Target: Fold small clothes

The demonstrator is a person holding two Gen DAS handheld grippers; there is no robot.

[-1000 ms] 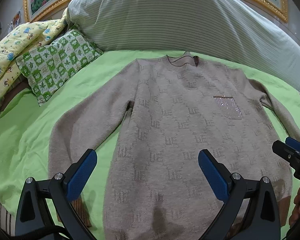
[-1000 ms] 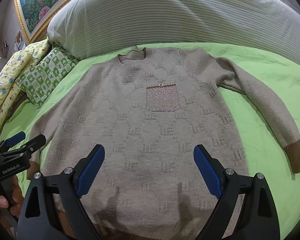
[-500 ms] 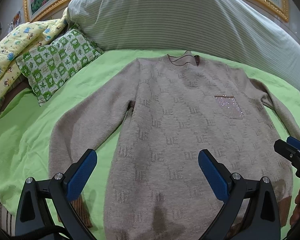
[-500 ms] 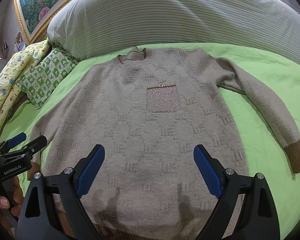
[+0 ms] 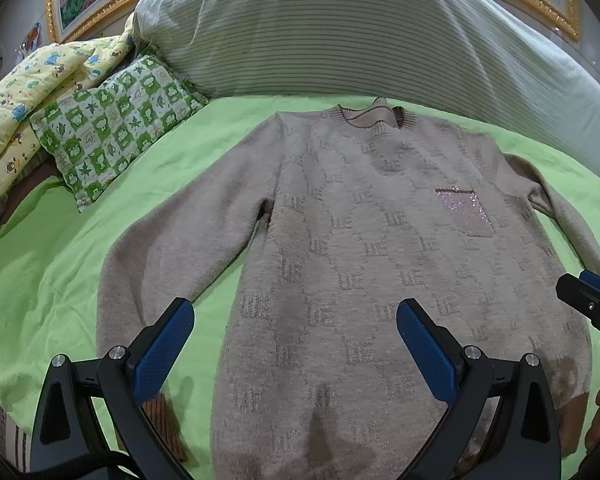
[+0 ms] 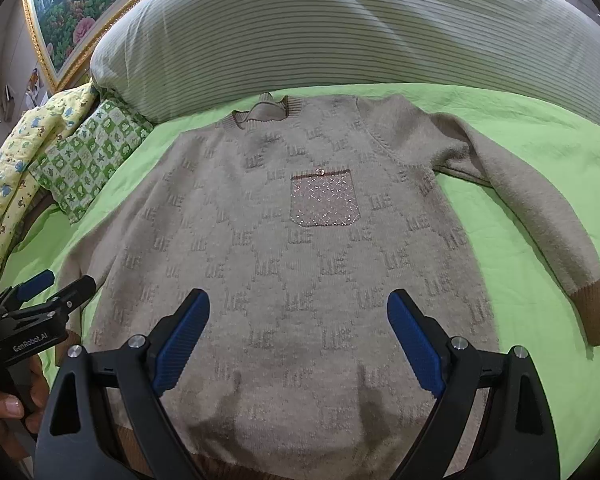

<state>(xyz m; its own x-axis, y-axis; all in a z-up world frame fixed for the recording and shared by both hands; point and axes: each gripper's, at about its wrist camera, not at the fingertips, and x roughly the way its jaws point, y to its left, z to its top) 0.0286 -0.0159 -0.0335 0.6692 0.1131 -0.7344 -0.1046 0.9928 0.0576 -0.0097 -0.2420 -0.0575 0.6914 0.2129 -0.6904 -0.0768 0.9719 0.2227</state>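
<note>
Nothing has moved: both wide-open tools, left tool (image 5: 292, 344) and right tool (image 6: 298, 338), hover over the sweater (image 6: 300, 264), pillow (image 5: 112, 132) aside.

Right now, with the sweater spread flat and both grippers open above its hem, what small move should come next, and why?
Probably lower the left gripper onto the near sleeve cuff and close on it, to fold that sleeve across the body. The sweater lies flat and face up on the green sheet, both sleeves are spread outward, and the right gripper holds nothing either.
</note>
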